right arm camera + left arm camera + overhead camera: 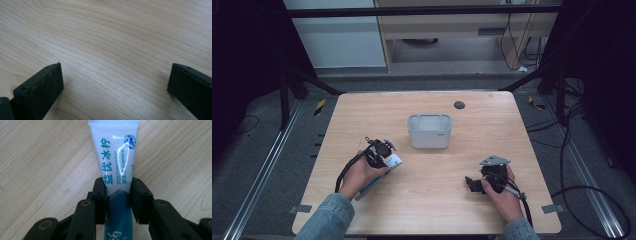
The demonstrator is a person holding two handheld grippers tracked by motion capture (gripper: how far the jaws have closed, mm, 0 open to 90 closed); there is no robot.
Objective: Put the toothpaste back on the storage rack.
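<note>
On the pale wooden table (427,200), near its middle and toward the far edge, a small white-grey rectangular plastic bin (429,131), open at the top, upright. Beyond that bin, close to the far edge and a little to its right, a small dark round disc (459,105) set in the wood.

Nearer than the bin and to its left, the left gripper (382,152), held in the left hand (362,175), clenched on a white and teal plastic tube (393,161) with blue print. In the left gripper view, the same left gripper (117,195) pinching the tube (115,157) at about the line where white gives way to teal, one black pad pressed on each side, white crimped end pointing away from the camera, teal part running back between the jaws. Bare wood grain behind the tube; whether lifted or resting on the table, cannot tell. In the high view, the tube's white end poking out toward the bin, well short of touching it.

Nearer than the bin and to its right, the right gripper (473,184) in the right hand (502,197), low over the table, grey three-cornered plate on top. In the right gripper view, the right gripper (115,82) spread wide, jaws far apart, nothing between them but wood.

Denim sleeves (324,220) at the near edge of the table.
</note>
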